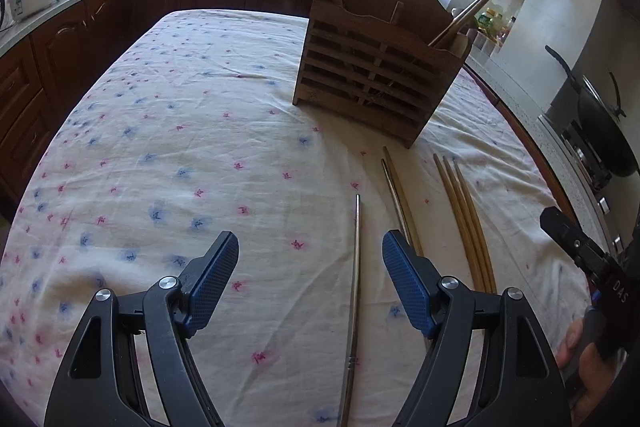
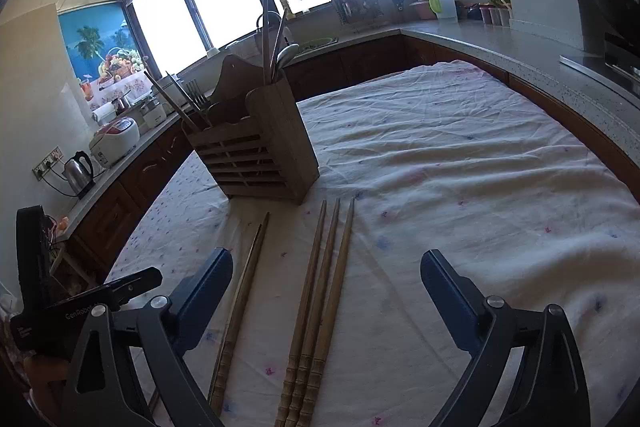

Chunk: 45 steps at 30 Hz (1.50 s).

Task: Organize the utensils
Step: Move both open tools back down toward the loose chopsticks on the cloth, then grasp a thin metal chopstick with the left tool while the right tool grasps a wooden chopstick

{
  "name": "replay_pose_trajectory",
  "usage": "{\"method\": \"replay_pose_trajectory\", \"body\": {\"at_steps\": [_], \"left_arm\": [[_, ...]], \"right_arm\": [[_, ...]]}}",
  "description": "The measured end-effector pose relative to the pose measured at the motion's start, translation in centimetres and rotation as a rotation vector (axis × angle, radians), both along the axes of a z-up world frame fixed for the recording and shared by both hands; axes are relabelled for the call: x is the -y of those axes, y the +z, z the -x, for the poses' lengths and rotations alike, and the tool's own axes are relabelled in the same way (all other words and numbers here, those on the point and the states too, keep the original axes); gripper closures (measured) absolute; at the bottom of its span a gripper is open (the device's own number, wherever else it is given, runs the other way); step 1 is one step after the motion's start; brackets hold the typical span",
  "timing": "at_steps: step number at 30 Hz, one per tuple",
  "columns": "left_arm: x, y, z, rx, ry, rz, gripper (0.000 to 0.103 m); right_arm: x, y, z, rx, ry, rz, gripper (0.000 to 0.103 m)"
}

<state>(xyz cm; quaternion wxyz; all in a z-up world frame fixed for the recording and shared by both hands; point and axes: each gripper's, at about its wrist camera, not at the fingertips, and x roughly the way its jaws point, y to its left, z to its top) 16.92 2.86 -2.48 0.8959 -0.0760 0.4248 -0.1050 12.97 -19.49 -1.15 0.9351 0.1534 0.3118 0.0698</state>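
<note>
Steel chopstick (image 1: 354,291) lies flat on the cloth-covered bench (image 1: 180,131), lower centre of the left wrist view, between the spread fingers (image 1: 212,279) of the left gripper (image 1: 310,281); nothing grasped. Right gripper (image 2: 326,301) likewise released, straddling three wooden chopsticks (image 2: 316,311) lying side by side, touching. One more pair (image 2: 240,303) sits just left of them, half under its left finger.

Step in hand, by judgement: pick-ups for the holder. To do it well:
- lower until the pads flank the shaft, cloth is soft so tips can press in
- close on the mid-shaft, steel is thin and slick
- right side: take all three or nudge one apart first

Wooden slatted holder (image 1: 372,67) stands upright mid-bench. Left compartment: dark chopsticks and a fork. Right compartment: chopsticks plus a spoon (image 2: 288,53). Middle contents unclear.
</note>
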Motion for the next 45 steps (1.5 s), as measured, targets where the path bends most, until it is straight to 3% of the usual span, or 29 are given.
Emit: {"method": "replay_pose_trajectory", "body": {"at_steps": [5,10,14,21,25,31,35,39,45], "left_arm": [[1.5,-0.6,-0.7,-0.035,-0.07,-0.023,0.049],[3.0,-1.4,-1.9,-0.084,-0.139,-0.056,0.069],[3.9,-2.0,-2.8,-0.115,-0.172,-0.076,0.075],[4.6,-2.3,-3.7,-0.11,-0.194,-0.112,0.079],[4.5,-2.4,-4.2,-0.101,-0.18,-0.136,0.091],[4.6,-2.6,-4.5,-0.084,-0.17,-0.153,0.097],[4.0,-2.5,-4.5,-0.089,-0.158,-0.117,0.099],[2.3,-2.1,-4.6,-0.1,-0.127,-0.042,0.099],[0.1,0.2,-3.8,-0.063,-0.095,0.025,0.099]], "right_arm": [[-0.6,-0.5,-1.3,-0.045,0.027,0.007,0.05],[-1.0,-1.1,-3.3,-0.087,0.058,0.001,0.062],[-1.2,-1.5,-5.4,-0.126,0.078,-0.008,0.072],[-3.0,-2.9,-9.4,-0.197,0.139,0.036,0.079],[-3.8,-4.1,-11.8,-0.262,0.14,0.093,0.082],[-4.3,-4.4,-12.9,-0.256,0.134,0.166,0.092],[-5.1,-4.4,-12.8,-0.248,0.15,0.25,0.094],[-4.5,-4.1,-12.3,-0.25,0.155,0.175,0.097],[-3.9,-1.3,-9.7,-0.174,0.151,0.072,0.098]]}}
